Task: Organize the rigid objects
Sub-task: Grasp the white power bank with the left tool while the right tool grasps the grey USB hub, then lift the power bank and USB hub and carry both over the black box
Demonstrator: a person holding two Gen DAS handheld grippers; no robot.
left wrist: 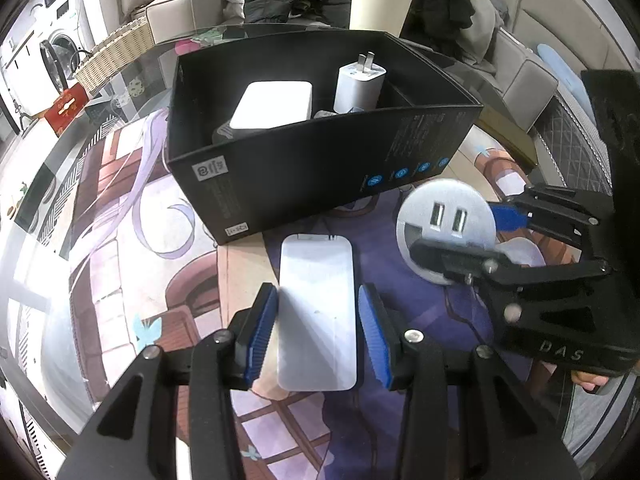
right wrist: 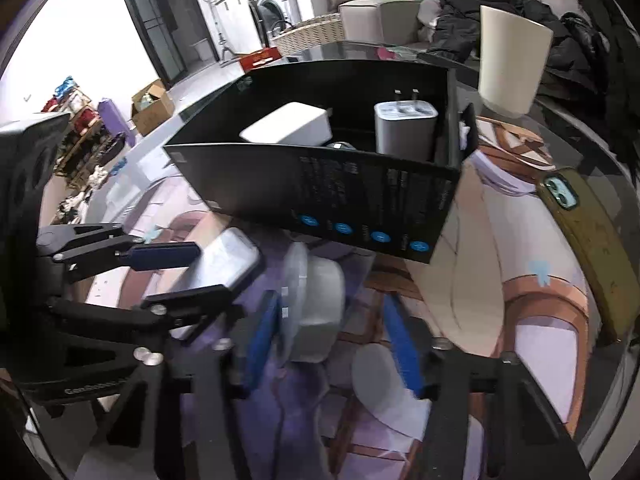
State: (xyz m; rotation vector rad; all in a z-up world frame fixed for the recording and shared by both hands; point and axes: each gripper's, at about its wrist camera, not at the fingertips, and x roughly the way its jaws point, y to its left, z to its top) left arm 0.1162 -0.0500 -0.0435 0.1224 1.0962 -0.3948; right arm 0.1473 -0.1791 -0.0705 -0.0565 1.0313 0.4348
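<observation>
Round USB charger (left wrist: 446, 216): white disc w/ wide flange, two USB-A ports side by side on its flat face. Stands on edge on the printed mat (left wrist: 132, 208), just in front of the black cardboard box (left wrist: 320, 168). Right claw (right wrist: 328, 332) straddles it: left pad at the flange, right pad apart from the body, so not yet pinching.

White flat power bank (left wrist: 318, 312): rounded corners, plain face, lies flat on the mat near the box's front wall. Left claw (left wrist: 318, 332) is spread around it; pads sit just beside its long edges, contact unclear.

Box interior holds a white power brick (left wrist: 276, 104) and a white plug adapter (left wrist: 360, 86), prongs up.

Readable text: "DAS" on right claw body. Box side print too small to read; four blue round icons along its lower edge.

Bench (left wrist: 132, 76) is glass.
</observation>
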